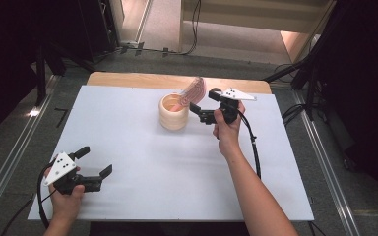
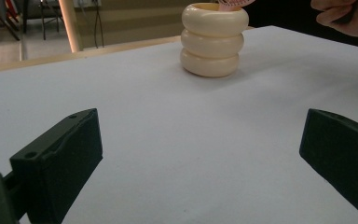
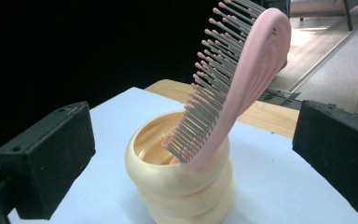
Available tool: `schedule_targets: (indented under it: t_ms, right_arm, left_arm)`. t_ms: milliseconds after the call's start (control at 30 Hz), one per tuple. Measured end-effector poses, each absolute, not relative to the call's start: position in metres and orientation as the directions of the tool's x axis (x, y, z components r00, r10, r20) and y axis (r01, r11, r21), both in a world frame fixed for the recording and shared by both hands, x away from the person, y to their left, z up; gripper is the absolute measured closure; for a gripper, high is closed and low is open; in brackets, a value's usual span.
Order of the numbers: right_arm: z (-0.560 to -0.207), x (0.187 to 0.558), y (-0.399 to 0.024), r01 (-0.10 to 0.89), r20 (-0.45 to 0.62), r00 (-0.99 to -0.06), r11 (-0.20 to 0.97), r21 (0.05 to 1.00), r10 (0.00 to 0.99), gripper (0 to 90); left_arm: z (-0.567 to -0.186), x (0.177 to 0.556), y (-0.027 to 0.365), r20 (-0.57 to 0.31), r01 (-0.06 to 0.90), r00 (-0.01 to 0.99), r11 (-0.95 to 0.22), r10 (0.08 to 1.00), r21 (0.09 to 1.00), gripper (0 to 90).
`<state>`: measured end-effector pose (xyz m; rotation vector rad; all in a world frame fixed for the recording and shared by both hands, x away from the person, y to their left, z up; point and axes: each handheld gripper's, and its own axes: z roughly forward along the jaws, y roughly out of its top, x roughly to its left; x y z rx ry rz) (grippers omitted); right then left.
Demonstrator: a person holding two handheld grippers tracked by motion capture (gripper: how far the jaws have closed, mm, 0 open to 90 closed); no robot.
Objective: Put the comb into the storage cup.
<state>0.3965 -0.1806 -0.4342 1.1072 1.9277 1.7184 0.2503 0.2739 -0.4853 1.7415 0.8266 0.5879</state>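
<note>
Down at seven o'clock I hold my left gripper (image 1: pixel 94 166), jaws spread; my right gripper (image 1: pixel 204 105), jaws apart, flanks the pink hairbrush (image 3: pixel 242 88) leaning in the cream cup (image 1: pixel 173 112) at twelve.

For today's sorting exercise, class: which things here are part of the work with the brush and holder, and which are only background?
Part of the job:
pink hairbrush, standing in the holder
cream holder
right gripper, open beside the holder
white table

Just about:
left gripper, open, away from the holder
cables on the floor
</note>
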Motion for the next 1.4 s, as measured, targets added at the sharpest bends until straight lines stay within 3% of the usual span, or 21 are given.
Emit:
schedule_targets:
  t_ms: [633, 1400]
  right_arm:
    - [-0.428, 0.36, -0.189, 0.257, 0.103, -0.652, 0.091, 0.962, 0.751, 0.0]
    - [-0.443, 0.319, -0.209, 0.231, 0.069, -0.648, 0.11, 0.967, 0.758, 0.0]
  left_arm:
    - [-0.485, 0.25, 0.274, -0.011, 0.244, 0.637, -0.188, 0.771, 0.951, 0.0]
    - [-0.485, 0.25, 0.274, -0.01, 0.243, 0.637, -0.189, 0.771, 0.951, 0.0]
